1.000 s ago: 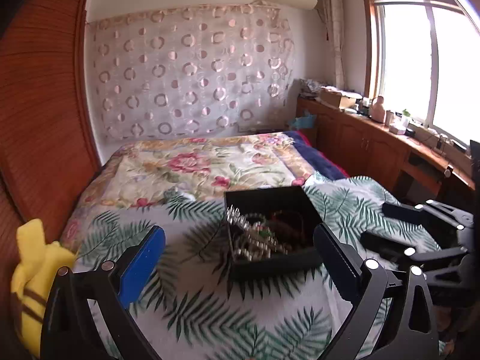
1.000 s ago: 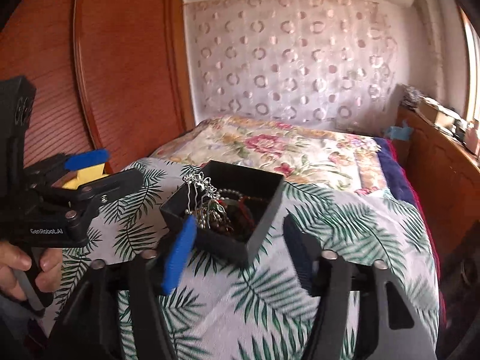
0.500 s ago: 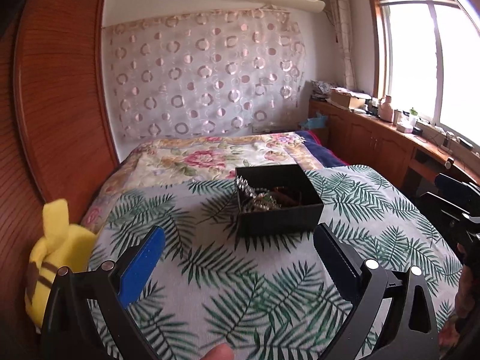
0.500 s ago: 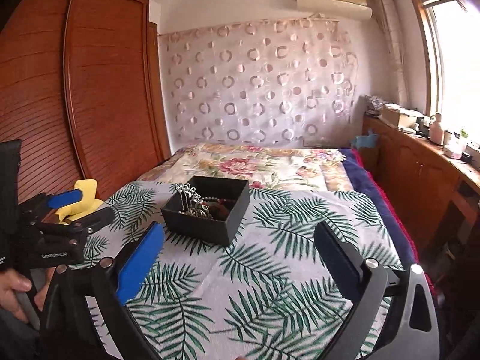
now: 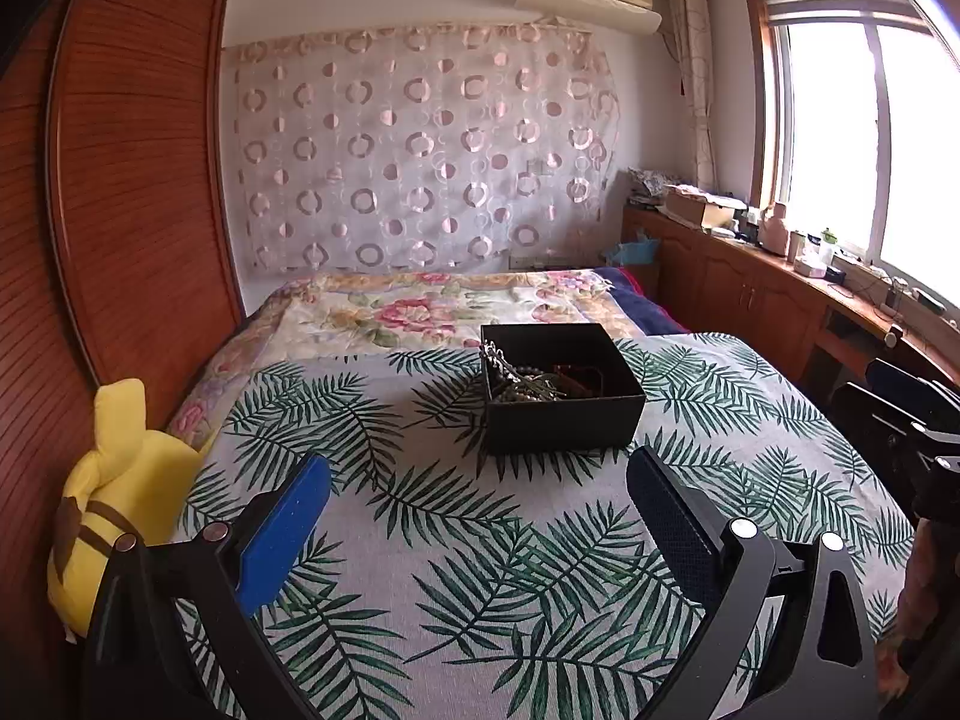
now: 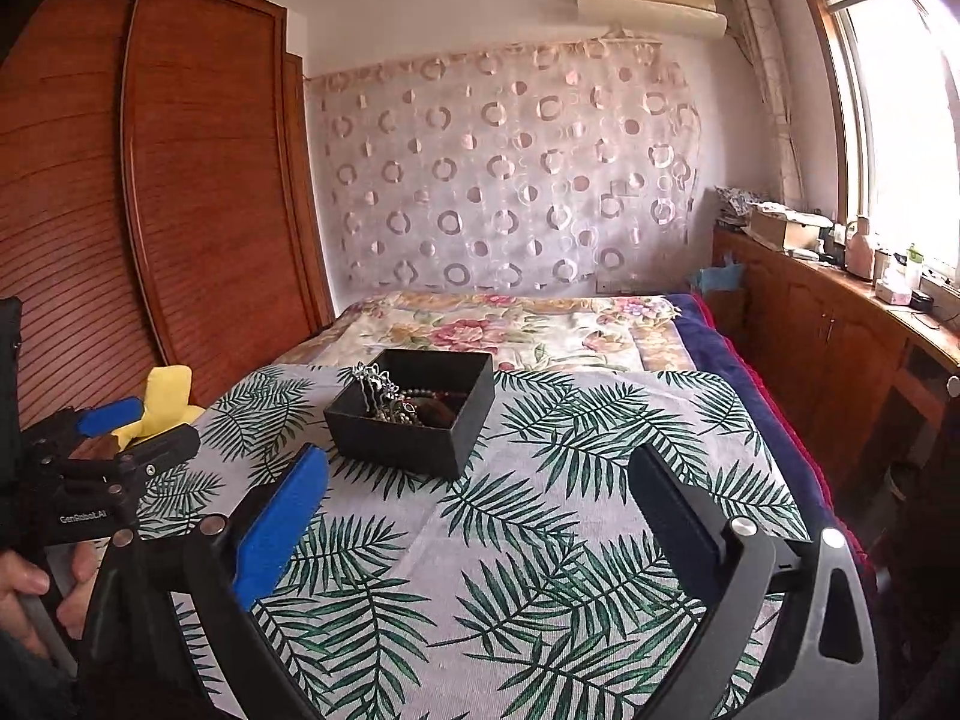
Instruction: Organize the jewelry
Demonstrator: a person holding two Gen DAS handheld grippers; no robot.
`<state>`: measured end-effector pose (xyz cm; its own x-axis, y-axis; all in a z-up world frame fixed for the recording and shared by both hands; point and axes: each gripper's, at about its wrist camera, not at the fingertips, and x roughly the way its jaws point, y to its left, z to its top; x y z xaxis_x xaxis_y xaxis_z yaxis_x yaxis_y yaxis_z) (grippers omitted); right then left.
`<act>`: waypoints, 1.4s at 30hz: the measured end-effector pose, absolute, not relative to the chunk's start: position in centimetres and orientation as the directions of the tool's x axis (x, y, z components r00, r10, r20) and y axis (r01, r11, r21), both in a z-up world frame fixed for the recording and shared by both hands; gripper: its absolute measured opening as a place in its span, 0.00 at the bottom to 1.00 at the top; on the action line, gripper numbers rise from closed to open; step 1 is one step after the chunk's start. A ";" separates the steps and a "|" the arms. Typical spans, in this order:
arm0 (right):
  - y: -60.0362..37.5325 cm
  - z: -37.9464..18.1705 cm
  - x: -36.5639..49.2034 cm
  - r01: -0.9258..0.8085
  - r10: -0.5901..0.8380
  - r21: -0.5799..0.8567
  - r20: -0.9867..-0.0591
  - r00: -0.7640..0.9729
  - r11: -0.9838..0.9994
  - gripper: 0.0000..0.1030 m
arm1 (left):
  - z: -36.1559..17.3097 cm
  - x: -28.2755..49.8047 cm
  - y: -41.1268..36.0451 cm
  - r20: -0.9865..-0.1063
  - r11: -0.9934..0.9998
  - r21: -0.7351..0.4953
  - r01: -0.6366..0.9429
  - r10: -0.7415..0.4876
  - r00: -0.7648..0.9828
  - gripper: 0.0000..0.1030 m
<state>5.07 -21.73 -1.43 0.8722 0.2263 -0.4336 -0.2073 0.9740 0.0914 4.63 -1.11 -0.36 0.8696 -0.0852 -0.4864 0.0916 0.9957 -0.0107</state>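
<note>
A black open box [image 5: 561, 414] sits on the palm-leaf cloth on the bed; it also shows in the right wrist view [image 6: 414, 420]. Inside lies a tangle of jewelry [image 5: 528, 381]: silver chains and dark and red beads, seen in the right wrist view too [image 6: 402, 405]. My left gripper [image 5: 480, 516] is open and empty, held back from the box. My right gripper [image 6: 480, 510] is open and empty, also back from the box. The left gripper appears at the left edge of the right wrist view [image 6: 108, 450].
A yellow plush toy [image 5: 120, 492] lies at the bed's left edge by the wooden wardrobe [image 5: 120, 210]. A floral quilt [image 5: 432, 312] covers the far bed. A wooden counter [image 5: 780, 294] with clutter runs under the window on the right.
Both grippers have pulled back and up from the box, which now looks smaller and farther. The right gripper's jaws have opened wider. The box has not moved.
</note>
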 end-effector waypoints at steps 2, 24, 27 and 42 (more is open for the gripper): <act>-21.6 -1.3 5.1 -0.205 0.225 0.093 -0.434 0.872 0.974 0.98 | -0.3 4.5 -1.1 -0.485 0.996 -0.014 0.092 -0.087 0.870 0.93; -22.0 -1.5 5.4 -0.182 0.203 0.090 -0.438 0.876 0.979 0.98 | 0.8 4.0 -1.1 -0.460 0.996 -0.010 0.094 -0.088 0.883 0.93; -22.2 -1.5 5.5 -0.177 0.199 0.091 -0.438 0.877 0.980 0.98 | 0.8 4.0 -1.1 -0.461 0.996 -0.008 0.090 -0.083 0.883 0.93; -22.3 -1.5 5.6 -0.175 0.199 0.094 -0.435 0.878 0.980 0.98 | 0.8 4.1 -1.0 -0.464 0.996 -0.012 0.090 -0.085 0.882 0.93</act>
